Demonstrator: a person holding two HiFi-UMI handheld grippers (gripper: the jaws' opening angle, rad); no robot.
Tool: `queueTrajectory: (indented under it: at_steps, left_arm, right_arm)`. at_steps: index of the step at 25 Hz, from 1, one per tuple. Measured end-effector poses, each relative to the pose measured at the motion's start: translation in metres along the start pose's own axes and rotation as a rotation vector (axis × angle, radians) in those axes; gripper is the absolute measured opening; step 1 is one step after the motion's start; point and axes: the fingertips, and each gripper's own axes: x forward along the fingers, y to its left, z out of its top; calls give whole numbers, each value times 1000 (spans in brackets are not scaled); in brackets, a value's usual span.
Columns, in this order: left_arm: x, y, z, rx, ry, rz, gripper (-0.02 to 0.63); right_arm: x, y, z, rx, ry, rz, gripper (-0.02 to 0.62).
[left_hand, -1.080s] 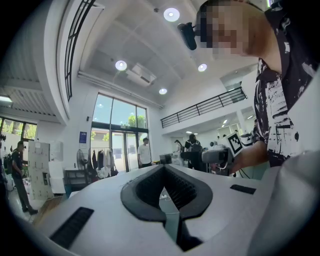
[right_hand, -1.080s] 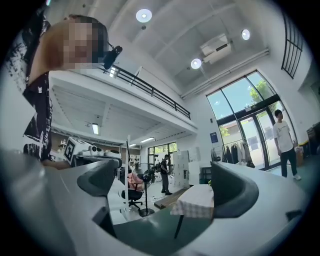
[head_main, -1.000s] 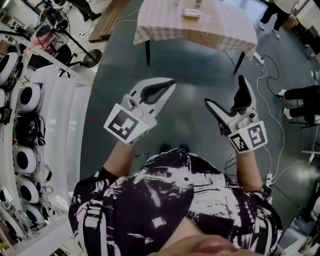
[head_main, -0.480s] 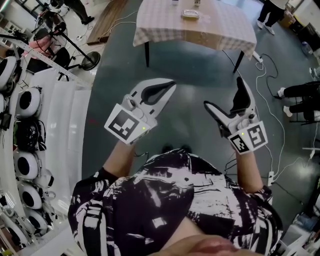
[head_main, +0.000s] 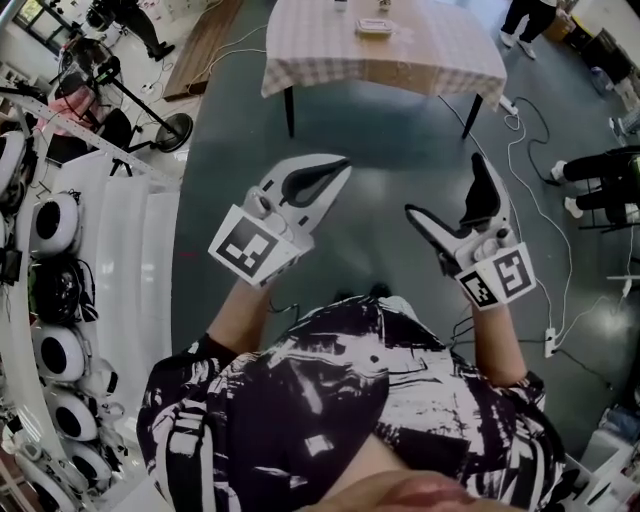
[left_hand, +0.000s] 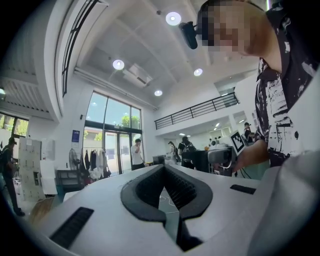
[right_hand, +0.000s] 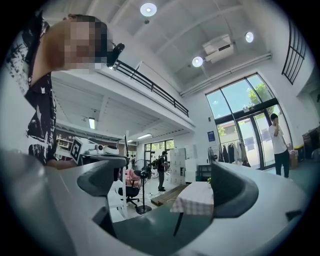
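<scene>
The left tongs (head_main: 342, 166) are pressed together with nothing between them. The right tongs (head_main: 445, 187) gape wide and empty. Both hang in the air above the floor (head_main: 380, 130), well short of the bench (head_main: 430, 60) with its checked cloth.

Head view: the bench (head_main: 420, 62) is cut off by the top edge, and the small object (head_main: 373, 27) on it is too small to identify. A bystander (head_main: 598, 180) at the right edge shows legs only.
</scene>
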Motion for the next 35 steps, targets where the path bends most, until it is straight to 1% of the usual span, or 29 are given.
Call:
queueTrajectory:
  at_steps: [5, 8, 15, 19, 23, 28, 32, 35]
  left_arm:
    - [-3, 7, 0, 0, -3, -3, 0]
    - [1, 16, -5, -3, -1, 6, 0]
    - [32, 45, -20, 3, 28, 35, 0]
    - [64, 73, -32, 5, 50, 56, 0]
    - [109, 107, -41, -1, 69, 62, 0]
    - [170, 147, -45, 2, 71, 52, 0]
    - [222, 172, -49, 8, 70, 48, 0]
    - [250, 188, -52, 11, 73, 52, 0]
  right_arm:
    - [7, 0, 0, -1, -1, -5, 575]
    - [17, -4, -4, -5, 1, 8, 575]
    - [47, -45, -18, 18, -21, 39, 575]
    - [72, -81, -27, 28, -27, 62, 575]
    - [99, -130, -33, 35, -26, 71, 575]
    - [132, -194, -34, 43, -25, 74, 575]
    - [148, -247, -35, 35, -29, 72, 575]
    - [161, -278, -34, 36, -34, 79, 575]
